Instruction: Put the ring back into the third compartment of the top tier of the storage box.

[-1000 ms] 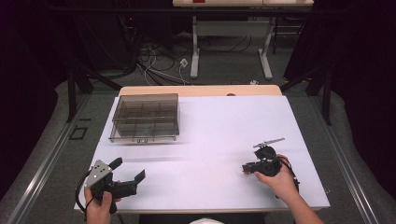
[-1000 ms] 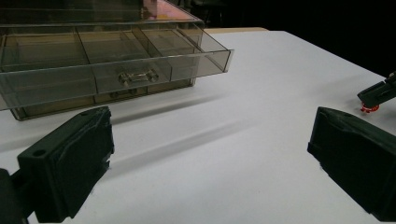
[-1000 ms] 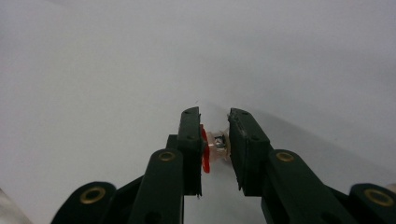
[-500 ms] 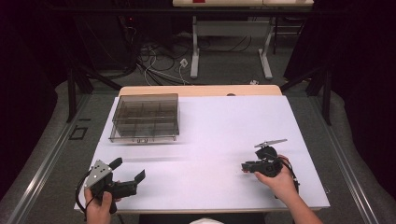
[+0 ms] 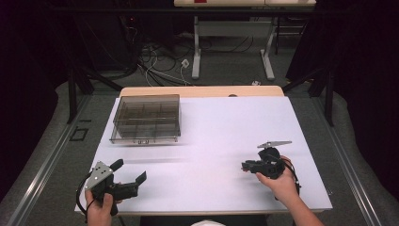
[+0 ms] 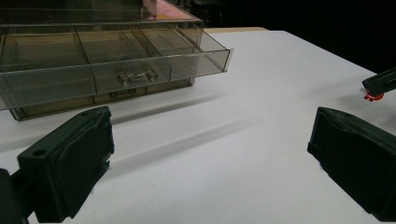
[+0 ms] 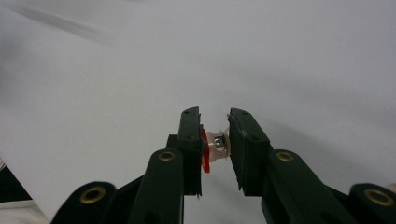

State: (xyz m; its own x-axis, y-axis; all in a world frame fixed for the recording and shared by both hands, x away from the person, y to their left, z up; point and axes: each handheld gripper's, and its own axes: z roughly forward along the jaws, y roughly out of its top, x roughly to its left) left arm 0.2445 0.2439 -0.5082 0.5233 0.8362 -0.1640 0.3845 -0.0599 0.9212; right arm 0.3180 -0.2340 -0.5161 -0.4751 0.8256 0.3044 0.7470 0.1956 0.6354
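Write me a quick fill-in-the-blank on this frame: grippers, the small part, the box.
1. The right gripper is shut on a small part with a white body and a ____ flange.
2. The left gripper has its jaws ____, with nothing between them.
3. The smoky clear organizer box sits on the far ____ part of the white table in the high view.

Missing words: red; open; left
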